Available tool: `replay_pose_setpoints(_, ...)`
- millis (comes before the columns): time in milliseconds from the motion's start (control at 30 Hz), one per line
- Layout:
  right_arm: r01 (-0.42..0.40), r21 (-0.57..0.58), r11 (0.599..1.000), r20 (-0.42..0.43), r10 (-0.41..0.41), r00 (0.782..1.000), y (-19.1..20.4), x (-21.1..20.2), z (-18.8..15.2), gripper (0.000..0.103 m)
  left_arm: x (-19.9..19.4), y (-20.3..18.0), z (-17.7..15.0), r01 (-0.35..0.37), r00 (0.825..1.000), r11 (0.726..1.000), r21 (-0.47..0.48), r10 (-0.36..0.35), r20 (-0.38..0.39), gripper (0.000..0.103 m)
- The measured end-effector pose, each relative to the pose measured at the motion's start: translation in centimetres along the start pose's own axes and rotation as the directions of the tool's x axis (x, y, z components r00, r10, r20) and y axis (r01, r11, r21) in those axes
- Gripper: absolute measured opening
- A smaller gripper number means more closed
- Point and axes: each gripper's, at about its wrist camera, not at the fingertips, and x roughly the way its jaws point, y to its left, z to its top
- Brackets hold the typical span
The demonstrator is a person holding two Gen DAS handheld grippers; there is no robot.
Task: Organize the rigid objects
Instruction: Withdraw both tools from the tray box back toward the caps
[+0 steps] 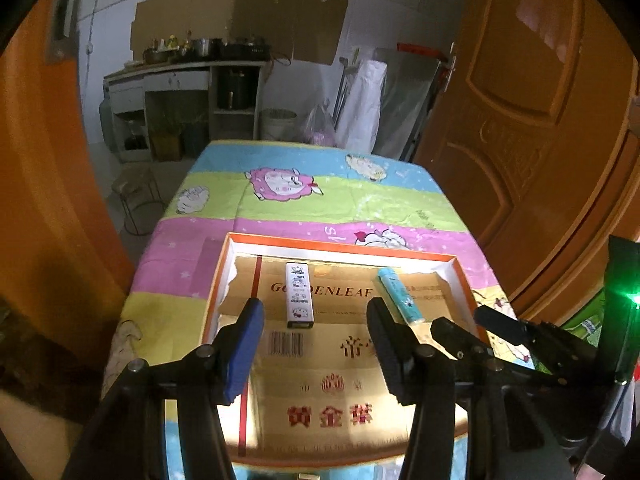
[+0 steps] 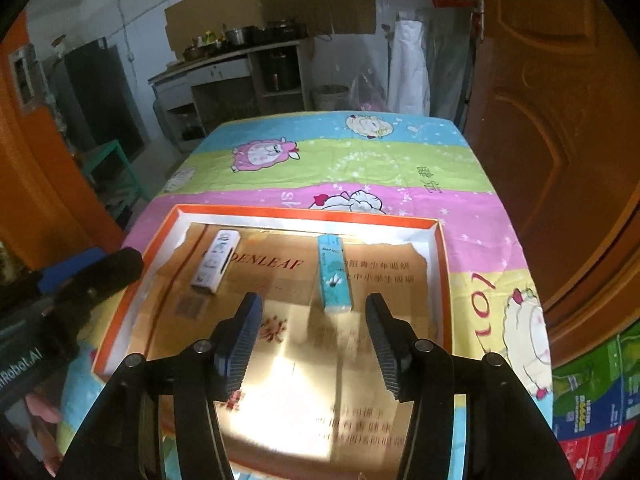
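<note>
orange-rimmed and lined with gold "goldenleaf" card, a shallow box lid [image 1: 224,264] lies on a table under a cartoon sheep tablecloth [image 1: 304,204] striped blue, green, pink and yellow. two small rectangular boxes lie flat inside the lid, well apart from each other. the white box [image 1: 299,295] with little cartoon prints lies toward the lid's left half, its long side running away from the camera; in the right wrist view it [image 2: 215,261] appears tilted, near the lid's left wall. the teal box [image 1: 399,294] lies toward the right half, slightly angled.

the left gripper [image 1: 316,312] hovers over the lid with its jaws spread wide and nothing between them; the white box sits just ahead of the gap. the right gripper [image 2: 313,308] is likewise spread wide and holds nothing, with the teal box [image 2: 334,274] just ahead of its gap. a brown wooden door [image 1: 532,112] stands to the right of the table.
</note>
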Motion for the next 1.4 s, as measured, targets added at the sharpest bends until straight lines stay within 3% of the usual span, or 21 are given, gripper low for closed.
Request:
replay_pose_setpoints(400, -0.014, 0.004, 1.000, 0.077, 0.014, 0.997, 1.4, -7.8, -3.5, 0.056, -8.2, 0.8, -3.0, -0.010, 0.996, 1.000, 0.001, 0.010, 0.094, 0.053)
replay_pose_setpoints(700, -0.007, -0.029, 1.000, 0.144, 0.011, 0.989, 2.5, -12.5, -7.3, 0.056, -11.7, 1.4, -6.3, -0.046, 0.989, 0.999, 0.018, 0.043, 0.140, 0.053)
replay_pose_setpoints(1100, 0.010, -0.033, 0.999, 0.152, -0.005, 0.988, 2.3, -13.7, -13.6, 0.056, -13.4, 1.8, -11.6, -0.022, 0.988, 0.999, 0.031, 0.017, 0.153, 0.053)
replay_pose_setpoints(1400, 0.003, -0.025, 1.000, 0.092, -0.001, 0.996, 1.3, -11.7, -18.6, 0.056, -12.2, 0.3, -16.2, 0.024, 0.992, 0.997, 0.074, -0.033, 0.119, 0.053)
